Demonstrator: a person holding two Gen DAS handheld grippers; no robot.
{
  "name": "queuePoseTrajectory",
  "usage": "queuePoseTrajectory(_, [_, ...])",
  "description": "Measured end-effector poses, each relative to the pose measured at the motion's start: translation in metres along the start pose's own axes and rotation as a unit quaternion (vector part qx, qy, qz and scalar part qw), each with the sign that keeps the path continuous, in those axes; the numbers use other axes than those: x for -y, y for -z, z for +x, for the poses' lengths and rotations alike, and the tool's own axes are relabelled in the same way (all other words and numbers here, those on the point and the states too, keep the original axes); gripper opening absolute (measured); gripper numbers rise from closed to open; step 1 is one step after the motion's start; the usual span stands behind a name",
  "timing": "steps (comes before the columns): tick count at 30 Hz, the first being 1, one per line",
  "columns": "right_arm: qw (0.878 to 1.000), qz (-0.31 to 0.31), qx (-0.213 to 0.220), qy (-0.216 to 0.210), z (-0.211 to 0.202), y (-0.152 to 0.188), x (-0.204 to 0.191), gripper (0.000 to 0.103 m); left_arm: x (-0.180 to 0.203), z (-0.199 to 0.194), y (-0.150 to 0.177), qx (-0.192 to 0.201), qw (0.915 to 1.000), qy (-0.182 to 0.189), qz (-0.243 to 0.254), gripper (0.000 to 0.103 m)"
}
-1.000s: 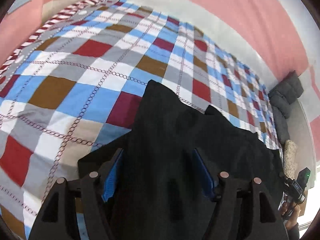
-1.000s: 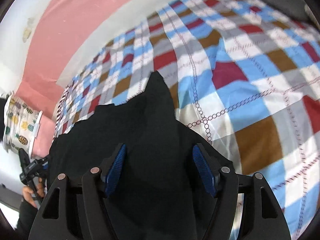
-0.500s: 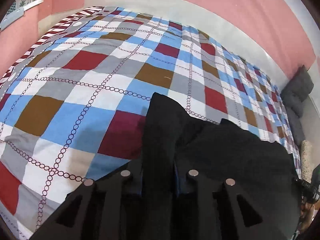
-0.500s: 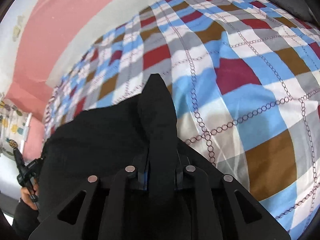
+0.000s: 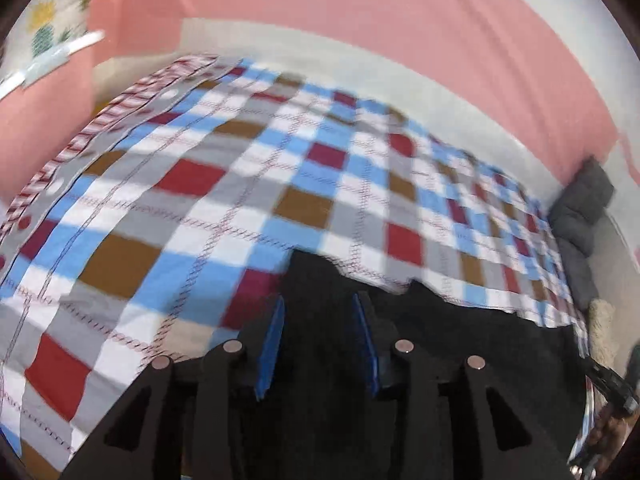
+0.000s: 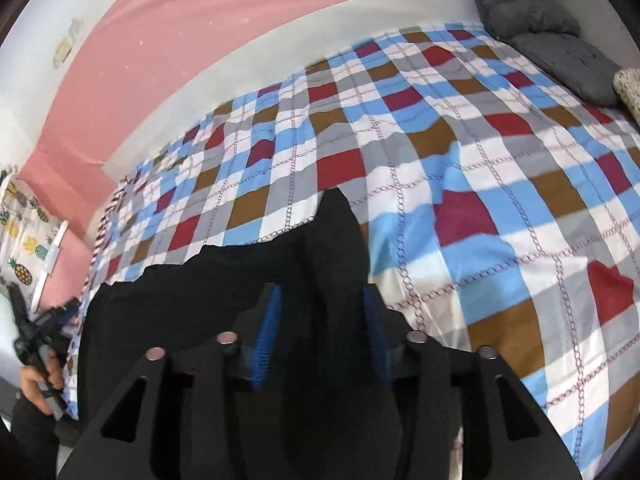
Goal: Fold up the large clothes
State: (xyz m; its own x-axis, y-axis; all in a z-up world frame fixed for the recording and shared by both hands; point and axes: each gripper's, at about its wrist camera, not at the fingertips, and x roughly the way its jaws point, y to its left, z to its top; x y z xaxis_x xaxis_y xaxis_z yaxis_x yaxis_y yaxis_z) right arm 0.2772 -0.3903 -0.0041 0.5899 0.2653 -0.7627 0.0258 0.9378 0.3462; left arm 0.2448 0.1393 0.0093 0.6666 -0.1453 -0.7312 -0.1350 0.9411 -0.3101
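Note:
A large black garment (image 5: 460, 340) lies on a checked bedspread (image 5: 200, 200), its far edge bunched into two peaks. My left gripper (image 5: 318, 320) is over the garment's left corner. Its jaws are opening, blue pads apart, with a ridge of black cloth running loose between them. In the right wrist view the same garment (image 6: 192, 300) spreads to the left. My right gripper (image 6: 322, 312) is at its right corner, jaws also opening, with a raised fold of cloth between the pads.
The bedspread (image 6: 500, 200) reaches a pink and white wall behind. Grey cushions (image 6: 532, 12) lie at the bed's far right end. A pineapple-print cloth (image 6: 20, 240) hangs at the left. A person's hand (image 6: 36, 380) holds the other gripper at the left edge.
Both grippers went from wide open to shut on the cloth corners, and now their jaws stand apart again. Both views have lifted, showing more wall; the cloth peaks stay in place.

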Motion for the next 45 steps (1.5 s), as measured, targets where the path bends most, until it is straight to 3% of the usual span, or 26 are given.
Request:
queuePoseTrajectory(3, [0.999,0.006,-0.024,0.021,0.032,-0.004,0.003,0.048,0.030,0.017,0.001,-0.005,0.9985,-0.001,0.055,0.042])
queuePoseTrajectory(5, [0.996,0.029,-0.049,0.069,0.051,-0.002,0.020,0.048,0.033,0.052,0.008,-0.054,0.9959,-0.031,0.066,0.042])
queuePoseTrajectory(7, [0.995,0.066,-0.068,0.041,0.058,0.002,0.039,0.049,0.027,0.074,0.016,-0.089,0.9939,-0.036,0.054,0.042])
queuePoseTrajectory(8, [0.995,0.074,-0.061,0.034,0.051,0.003,0.042,0.049,0.027,0.073,0.018,-0.084,0.9942,-0.037,0.056,0.041])
queuePoseTrajectory(11, [0.998,0.028,-0.025,0.046,0.015,0.008,0.028,0.049,0.031,0.056,0.019,-0.067,0.9957,-0.032,0.056,0.041])
queuePoseTrajectory(16, [0.999,-0.003,0.034,0.012,-0.054,0.027,0.007,0.051,0.037,-0.003,0.031,-0.026,0.9983,0.007,0.052,0.042])
queuePoseTrajectory(21, [0.997,-0.057,0.041,-0.019,-0.091,0.081,-0.042,0.051,0.053,-0.068,0.084,-0.008,0.9955,0.050,0.081,0.045])
queuePoseTrajectory(24, [0.996,-0.088,0.033,-0.006,-0.091,0.124,-0.065,0.051,0.052,-0.089,0.125,-0.017,0.9951,0.062,0.075,0.047])
queuePoseTrajectory(29, [0.992,-0.114,-0.015,0.060,-0.056,0.171,-0.071,0.051,0.028,-0.078,0.171,-0.063,0.9960,0.030,0.055,0.047])
queuePoseTrajectory(31, [0.990,-0.121,-0.026,0.065,-0.049,0.174,-0.069,0.051,0.025,-0.081,0.176,-0.056,0.9957,0.017,0.072,0.047])
queuePoseTrajectory(34, [0.993,-0.096,-0.031,0.062,-0.059,0.167,-0.063,0.051,0.017,-0.091,0.171,-0.048,0.9973,0.014,0.053,0.047])
queuePoseTrajectory(37, [0.996,-0.079,-0.009,0.038,-0.078,0.169,-0.062,0.051,0.004,-0.100,0.168,-0.031,0.9989,0.005,0.036,0.047])
queuePoseTrajectory(40, [0.995,-0.091,0.008,0.051,-0.081,0.175,-0.066,0.051,-0.013,-0.097,0.170,-0.034,0.9992,-0.006,0.021,0.047])
queuePoseTrajectory(42, [0.995,-0.078,-0.023,0.051,-0.066,0.176,-0.059,0.051,-0.021,-0.098,0.171,-0.031,0.9994,-0.008,0.015,0.047])
queuePoseTrajectory(45, [0.996,-0.059,-0.032,0.053,-0.060,0.175,-0.052,0.051,-0.029,-0.101,0.168,-0.025,0.9995,-0.019,0.007,0.047])
